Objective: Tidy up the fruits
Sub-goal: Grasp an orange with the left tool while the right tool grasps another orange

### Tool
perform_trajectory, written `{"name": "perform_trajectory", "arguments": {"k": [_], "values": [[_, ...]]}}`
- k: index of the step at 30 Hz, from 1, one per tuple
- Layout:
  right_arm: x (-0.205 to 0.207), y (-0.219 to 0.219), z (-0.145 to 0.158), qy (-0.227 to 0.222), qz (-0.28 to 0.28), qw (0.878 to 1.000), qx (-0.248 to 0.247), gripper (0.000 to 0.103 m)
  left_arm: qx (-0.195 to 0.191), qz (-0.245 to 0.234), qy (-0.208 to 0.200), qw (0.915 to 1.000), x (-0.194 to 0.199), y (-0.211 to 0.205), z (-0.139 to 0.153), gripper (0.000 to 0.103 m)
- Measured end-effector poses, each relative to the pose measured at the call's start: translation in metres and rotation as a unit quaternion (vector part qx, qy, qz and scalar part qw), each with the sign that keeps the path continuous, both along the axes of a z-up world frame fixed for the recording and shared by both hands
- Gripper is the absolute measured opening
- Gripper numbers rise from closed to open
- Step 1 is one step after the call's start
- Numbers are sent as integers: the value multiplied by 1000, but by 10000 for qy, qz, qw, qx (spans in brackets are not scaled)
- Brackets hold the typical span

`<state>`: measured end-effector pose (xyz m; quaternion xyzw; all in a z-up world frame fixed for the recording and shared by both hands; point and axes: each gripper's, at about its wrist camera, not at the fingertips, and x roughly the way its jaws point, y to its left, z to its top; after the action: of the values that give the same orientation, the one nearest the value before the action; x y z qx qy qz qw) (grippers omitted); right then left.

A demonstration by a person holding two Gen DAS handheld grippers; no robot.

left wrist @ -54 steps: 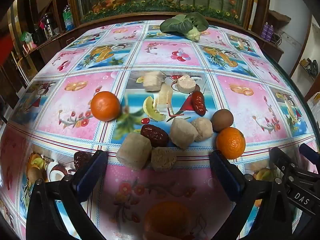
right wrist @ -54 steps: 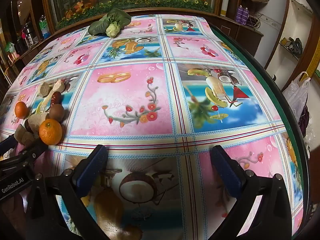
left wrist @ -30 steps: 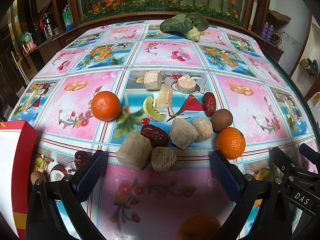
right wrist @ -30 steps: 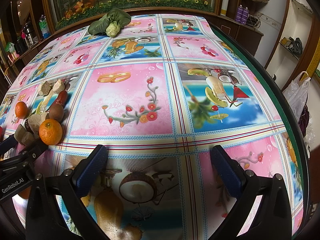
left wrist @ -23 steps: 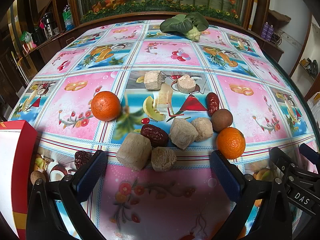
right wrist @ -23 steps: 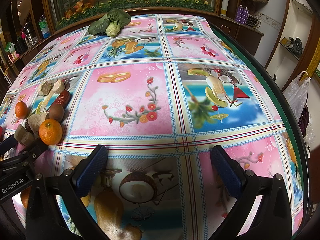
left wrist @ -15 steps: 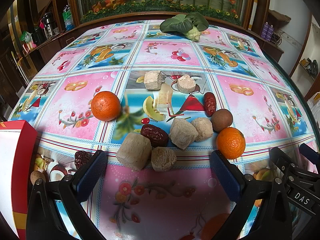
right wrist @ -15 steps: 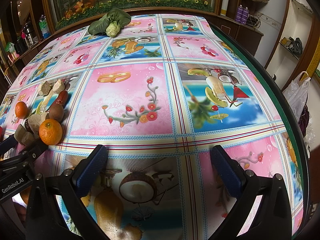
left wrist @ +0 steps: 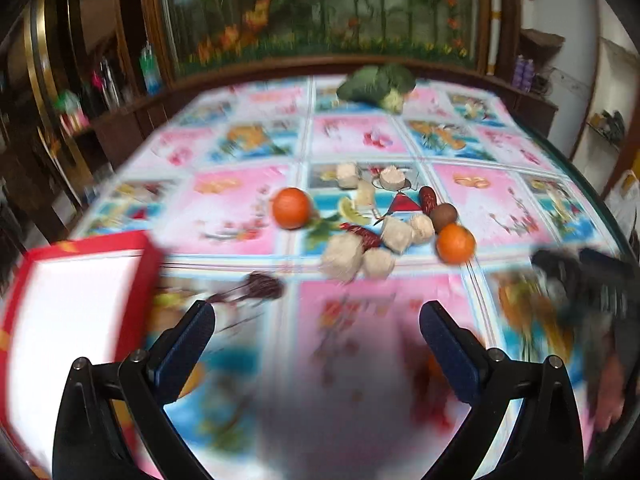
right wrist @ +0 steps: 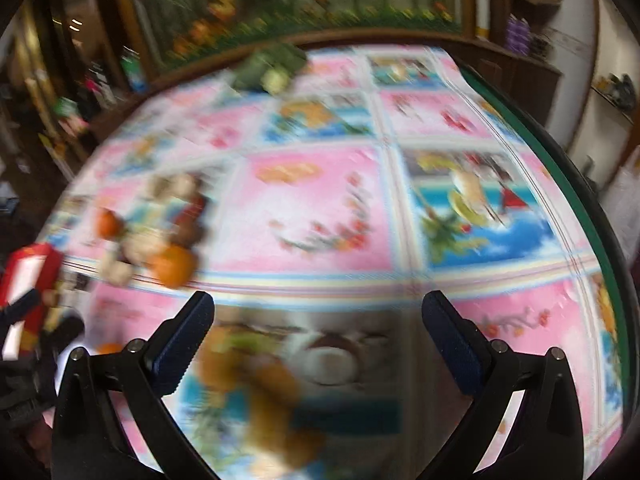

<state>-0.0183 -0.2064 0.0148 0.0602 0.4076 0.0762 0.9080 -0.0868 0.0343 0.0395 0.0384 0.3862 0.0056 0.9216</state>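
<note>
1. The left tongs (left wrist: 316, 328) are spread wide and empty above the tablecloth (left wrist: 240, 216); the right tongs (right wrist: 318, 320) are likewise held wide with nothing between them.
2. Both views are blurred.
3. The fruit is clustered mid-table: one orange (left wrist: 292, 207) at the left of the heap, another orange (left wrist: 455, 243) at its right, with pale blocks (left wrist: 396, 234) and a kiwi (left wrist: 443, 213) between them.
4. A red box (left wrist: 76, 304) is seen at the near left.
5. A date (left wrist: 262, 285) lies just beside the box.
</note>
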Motion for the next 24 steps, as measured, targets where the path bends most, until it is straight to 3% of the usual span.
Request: {"name": "perform_trajectory", "arguments": {"k": [2,5,6,8,10,11,13,14,15,23,24], "values": [[1,15,6,-75,406,9991,-14,103,114,-92,-96,9998,-19,5,5,102],[15,48,5,220,922,9953,-222,97,156,-251,-129,9995,-42,9,8,102],[19,59,3,334,1074,9934,-241,88,104,-275,-98,9995,-44,10,9,102],[25,73,0,529,1247,9903,-321,83,-24,-363,-39,9993,-45,9,8,102],[35,86,-9,787,1342,9865,-507,67,-84,-382,57,9992,-39,6,7,102],[38,89,-11,828,1354,9859,-535,66,-111,-386,85,9992,-38,4,5,102],[41,97,-10,740,1478,9846,-578,53,-188,-395,171,9989,-35,1,3,102],[41,98,-8,660,1508,9843,-634,38,-213,-401,220,9987,-32,-1,2,102],[37,96,-8,646,1563,9843,-510,33,-230,-434,271,9984,-29,-5,1,101],[55,50,4,541,1443,9860,639,32,-153,-720,664,9951,-7,-42,-14,88],[57,41,9,481,1307,9867,836,32,-109,-739,750,9944,-3,-48,-19,81]]}}
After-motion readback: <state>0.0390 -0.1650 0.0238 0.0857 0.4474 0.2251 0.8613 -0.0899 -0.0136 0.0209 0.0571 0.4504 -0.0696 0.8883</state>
